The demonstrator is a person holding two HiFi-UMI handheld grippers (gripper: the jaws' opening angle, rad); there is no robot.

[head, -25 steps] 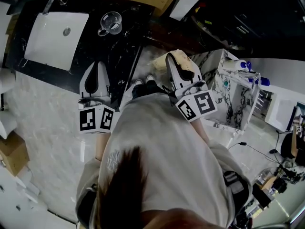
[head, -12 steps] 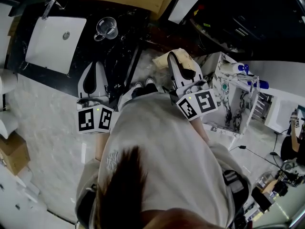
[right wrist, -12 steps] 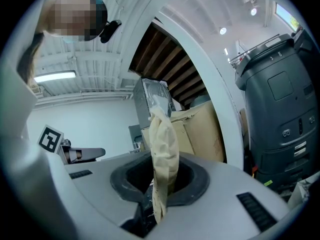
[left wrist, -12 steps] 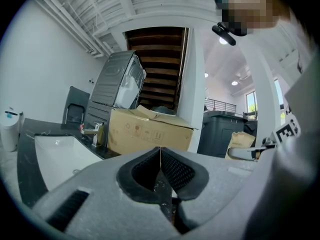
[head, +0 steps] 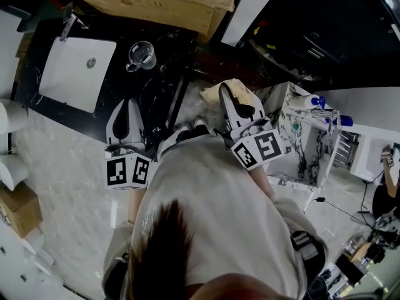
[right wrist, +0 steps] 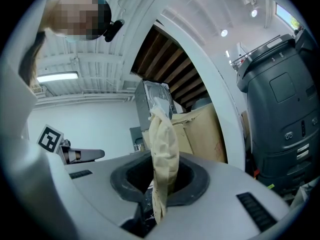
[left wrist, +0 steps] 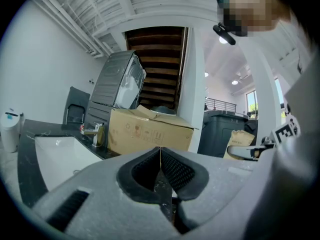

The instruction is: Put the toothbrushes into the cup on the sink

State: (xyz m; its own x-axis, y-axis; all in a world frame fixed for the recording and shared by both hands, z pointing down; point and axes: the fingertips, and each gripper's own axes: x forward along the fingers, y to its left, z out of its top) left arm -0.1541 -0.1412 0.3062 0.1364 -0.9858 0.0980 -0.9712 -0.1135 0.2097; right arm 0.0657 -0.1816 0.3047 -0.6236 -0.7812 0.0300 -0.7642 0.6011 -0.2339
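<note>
Black counter (head: 159, 92) bears a white sink (head: 75, 74) with the glass cup (head: 142, 54) just to its right. Left gripper (head: 128, 104) is pinched together, empty. Right gripper (head: 224, 87) clamps a cream cloth (head: 212, 92). Toothbrushes cannot be made out.

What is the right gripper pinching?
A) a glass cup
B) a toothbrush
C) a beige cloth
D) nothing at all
C: in the right gripper view the jaws of the right gripper are closed on a beige cloth, which sticks up from between them.
</note>
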